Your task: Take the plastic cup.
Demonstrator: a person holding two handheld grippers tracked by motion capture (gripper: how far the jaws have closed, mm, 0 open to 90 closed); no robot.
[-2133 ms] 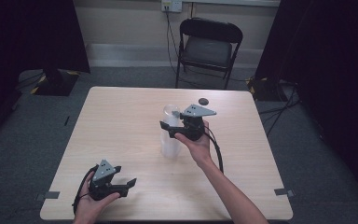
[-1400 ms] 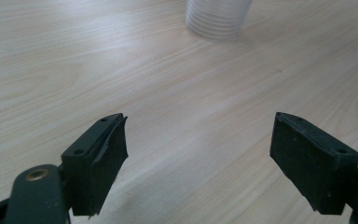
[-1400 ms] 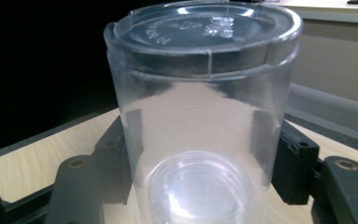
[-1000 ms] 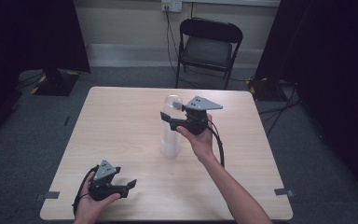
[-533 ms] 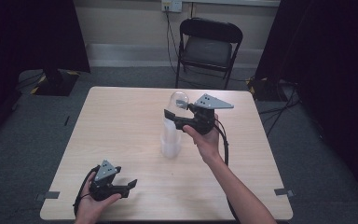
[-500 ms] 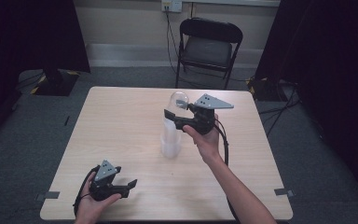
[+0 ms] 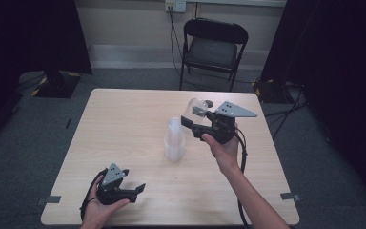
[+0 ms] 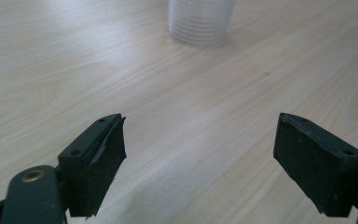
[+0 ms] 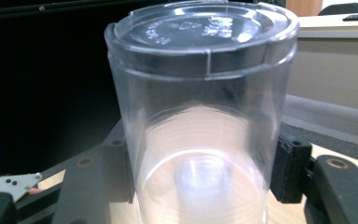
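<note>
The right gripper [image 7: 189, 119] is clamped on a clear cup [image 7: 196, 108], its jaws having just been closing, and holds it above the tabletop [image 7: 124, 124] beside the cup stack [image 7: 174, 139]. The left gripper [image 7: 136, 190] rests apart, holding nothing.

The right gripper [image 7: 192, 116] is raised on an extended forearm, its jaws just closing; the left gripper [image 7: 134, 189] rests low, jaws apart.

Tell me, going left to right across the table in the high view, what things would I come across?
Left gripper resting near the table's front edge → stack of clear cups standing mid-table → single clear cup held up in the air → right gripper clamped on that cup.
</note>
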